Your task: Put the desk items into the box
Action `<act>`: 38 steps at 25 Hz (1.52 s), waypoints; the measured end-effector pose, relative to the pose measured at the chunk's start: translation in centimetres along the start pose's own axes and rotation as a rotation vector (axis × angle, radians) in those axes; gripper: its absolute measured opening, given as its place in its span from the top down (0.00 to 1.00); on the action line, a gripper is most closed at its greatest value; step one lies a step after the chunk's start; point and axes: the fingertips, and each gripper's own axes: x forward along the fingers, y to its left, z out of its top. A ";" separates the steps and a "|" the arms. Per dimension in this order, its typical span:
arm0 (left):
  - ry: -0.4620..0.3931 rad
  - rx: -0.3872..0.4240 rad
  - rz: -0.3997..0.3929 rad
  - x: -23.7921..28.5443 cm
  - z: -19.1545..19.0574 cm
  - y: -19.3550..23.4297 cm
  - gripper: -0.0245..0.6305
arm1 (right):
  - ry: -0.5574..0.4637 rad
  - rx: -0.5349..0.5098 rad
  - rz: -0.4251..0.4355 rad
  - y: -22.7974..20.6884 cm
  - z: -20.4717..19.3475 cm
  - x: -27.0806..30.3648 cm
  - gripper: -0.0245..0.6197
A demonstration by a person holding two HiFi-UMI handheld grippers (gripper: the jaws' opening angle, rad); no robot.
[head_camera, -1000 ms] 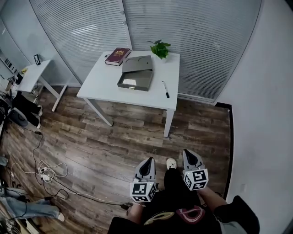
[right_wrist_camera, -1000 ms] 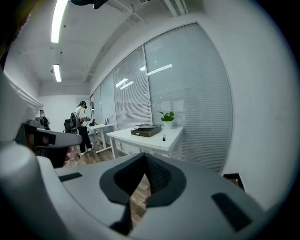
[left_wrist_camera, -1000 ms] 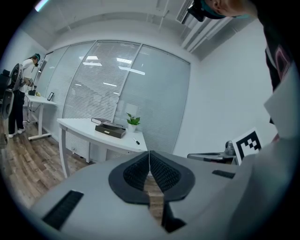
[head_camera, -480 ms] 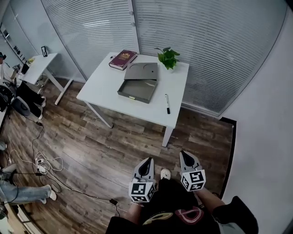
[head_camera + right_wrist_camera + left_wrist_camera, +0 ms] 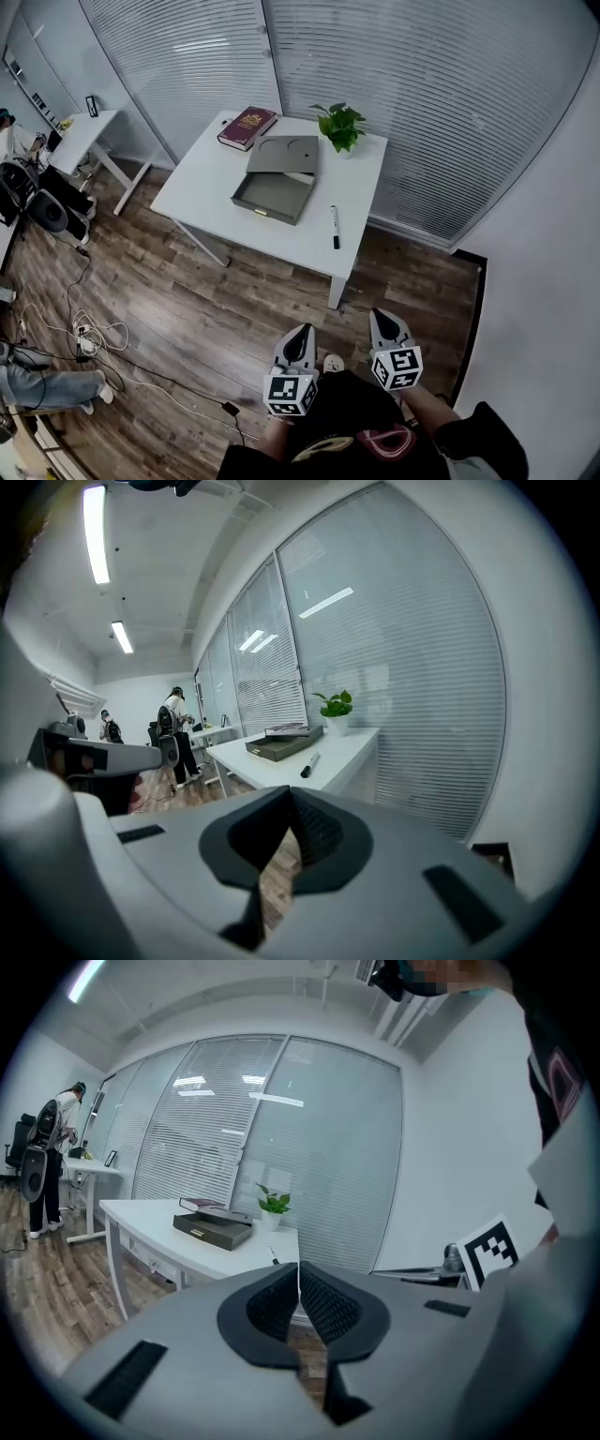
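A: Left gripper [image 5: 298, 1269]: pads pressed together along their whole edge, nothing between them. Touching nothing.

B: Right gripper [image 5: 289, 794]?

A: Same. Clenched tight and empty. Both hang low in front of the person's body, over the wood floor [image 5: 187, 309], well apart from the table [image 5: 202, 183].

B: Task items?

A: All on the white table. The grey box [image 5: 272, 195] sits open near the middle. Its lid [image 5: 283, 155] lies flat just behind it, touching the far edge. A black pen [image 5: 334, 227] lies to the right of the box, near but apart from it. A dark red book [image 5: 247, 127] lies at the far left corner. A potted plant [image 5: 342, 124] stands at the far edge, just right of the lid (whether anything is in the box, I can't tell from here).

B: Change since a second ago?

A: The table now sits lower in the head view, and the pen with it. Nothing on the table has shifted relative to the box. Both grippers remain shut and low, at nearly the same spot in the view.
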 end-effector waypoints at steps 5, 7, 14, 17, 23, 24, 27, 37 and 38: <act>-0.002 -0.010 0.004 1.1 0.3 0.2 0.93 | 0.015 -0.002 0.015 -0.2 0.0 0.9 0.95; 0.000 -0.008 -0.003 1.8 0.4 0.3 0.93 | 0.016 0.001 0.011 -0.5 0.2 1.4 0.95; 0.000 -0.005 -0.028 4.4 1.6 1.8 0.93 | 0.017 0.014 -0.024 -1.5 1.0 3.8 0.95; 0.003 -0.002 -0.031 5.5 2.3 3.2 0.93 | 0.015 0.015 -0.040 -1.5 1.5 5.3 0.95; 0.005 0.004 -0.067 8.6 4.1 6.2 0.93 | 0.018 0.011 -0.069 -0.9 3.0 8.7 0.95; 0.003 0.005 -0.076 9.2 4.5 6.7 0.93 | 0.018 0.011 -0.077 -0.9 3.3 9.3 0.95; 0.003 0.012 -0.102 10.8 5.6 8.5 0.93 | 0.014 0.012 -0.107 -0.7 4.2 11.2 0.95; 0.009 0.043 -0.198 15.6 9.5 15.2 0.93 | -0.010 0.044 -0.215 0.8 7.3 17.8 0.95; 0.010 0.049 -0.211 16.1 10.0 15.7 0.93 | -0.020 0.050 -0.229 0.9 7.7 18.4 0.95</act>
